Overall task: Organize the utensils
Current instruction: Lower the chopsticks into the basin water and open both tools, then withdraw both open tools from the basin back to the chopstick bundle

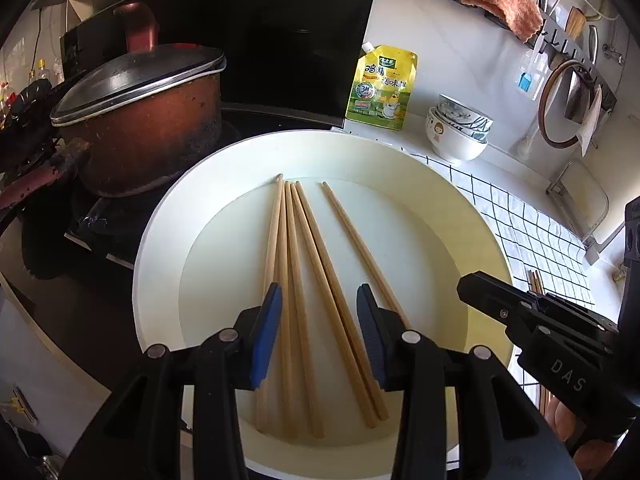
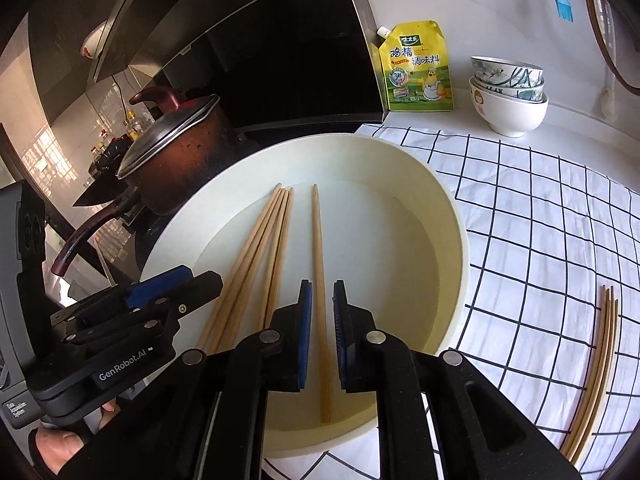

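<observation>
Several wooden chopsticks lie in a shallow cream round tray, tips pointing away. My left gripper is open above the near ends of the bunched chopsticks, with some of them between its blue pads. My right gripper is open with its pads either side of a single chopstick that lies apart from the bunch in the tray. The pads do not touch it. Three more chopsticks lie on the checked cloth to the right of the tray. The right gripper shows in the left wrist view.
A brown lidded pot stands on the stove left of the tray. A yellow seasoning pouch and stacked bowls stand behind it. A white checked cloth covers the counter on the right. A wall rack hangs at the upper right.
</observation>
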`<state>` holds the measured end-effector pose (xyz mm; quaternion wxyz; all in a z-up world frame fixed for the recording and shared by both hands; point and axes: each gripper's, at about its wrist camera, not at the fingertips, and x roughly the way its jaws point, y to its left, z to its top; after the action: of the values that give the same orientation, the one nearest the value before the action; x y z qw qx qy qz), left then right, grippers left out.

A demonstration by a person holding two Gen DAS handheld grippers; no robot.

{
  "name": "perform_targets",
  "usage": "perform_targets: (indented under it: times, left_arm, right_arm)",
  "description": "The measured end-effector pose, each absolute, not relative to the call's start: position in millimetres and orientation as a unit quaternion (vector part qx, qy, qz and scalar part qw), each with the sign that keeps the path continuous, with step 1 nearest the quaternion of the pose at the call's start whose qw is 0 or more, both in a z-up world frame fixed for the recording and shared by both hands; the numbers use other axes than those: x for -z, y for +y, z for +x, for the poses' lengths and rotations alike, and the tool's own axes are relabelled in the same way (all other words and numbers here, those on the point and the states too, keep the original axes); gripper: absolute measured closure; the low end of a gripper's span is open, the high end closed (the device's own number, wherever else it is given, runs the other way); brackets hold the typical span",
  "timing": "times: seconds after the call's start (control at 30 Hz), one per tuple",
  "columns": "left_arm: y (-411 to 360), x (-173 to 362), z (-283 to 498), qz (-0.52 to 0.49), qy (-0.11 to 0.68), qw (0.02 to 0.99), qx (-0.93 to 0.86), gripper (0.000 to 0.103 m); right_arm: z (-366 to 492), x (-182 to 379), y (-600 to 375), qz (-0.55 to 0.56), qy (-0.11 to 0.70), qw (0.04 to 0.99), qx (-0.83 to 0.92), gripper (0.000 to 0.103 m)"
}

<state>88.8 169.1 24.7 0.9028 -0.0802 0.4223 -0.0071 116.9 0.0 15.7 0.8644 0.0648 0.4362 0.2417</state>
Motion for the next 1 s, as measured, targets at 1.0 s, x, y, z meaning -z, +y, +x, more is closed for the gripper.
perform_targets:
  times: [1.0]
  left_arm:
    - [69.3,-39.4,43.9,-0.046,0.410,0.908,0.070,0.056]
  right_arm:
    - [50.3,-18.2,-117.1,0.087,0.407,0.895,-0.161,0.081]
